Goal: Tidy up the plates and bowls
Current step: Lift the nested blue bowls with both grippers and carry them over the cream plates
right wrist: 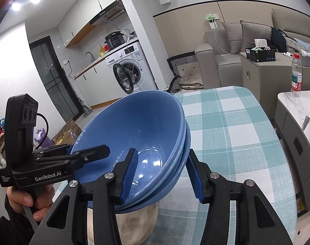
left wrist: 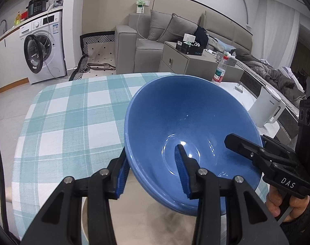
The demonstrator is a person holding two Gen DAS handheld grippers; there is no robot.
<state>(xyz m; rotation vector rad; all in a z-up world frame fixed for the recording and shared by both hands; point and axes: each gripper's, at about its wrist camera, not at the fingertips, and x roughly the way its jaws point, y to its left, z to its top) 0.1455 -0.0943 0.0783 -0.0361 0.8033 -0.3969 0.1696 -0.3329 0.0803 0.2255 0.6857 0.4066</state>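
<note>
A nested stack of blue bowls hangs tilted above the table with the teal checked cloth. My left gripper is shut on the stack's left rim, one finger inside and one outside. My right gripper is shut on the opposite rim in the same way. Each view also shows the other gripper: the right gripper, the left gripper, each held by a hand. Under the stack a beige dish rests on the table, mostly hidden.
A white kettle and a water bottle stand on a white side table to the right, with a knife on it. A washing machine, sofa and cabinet lie beyond the table's far edge.
</note>
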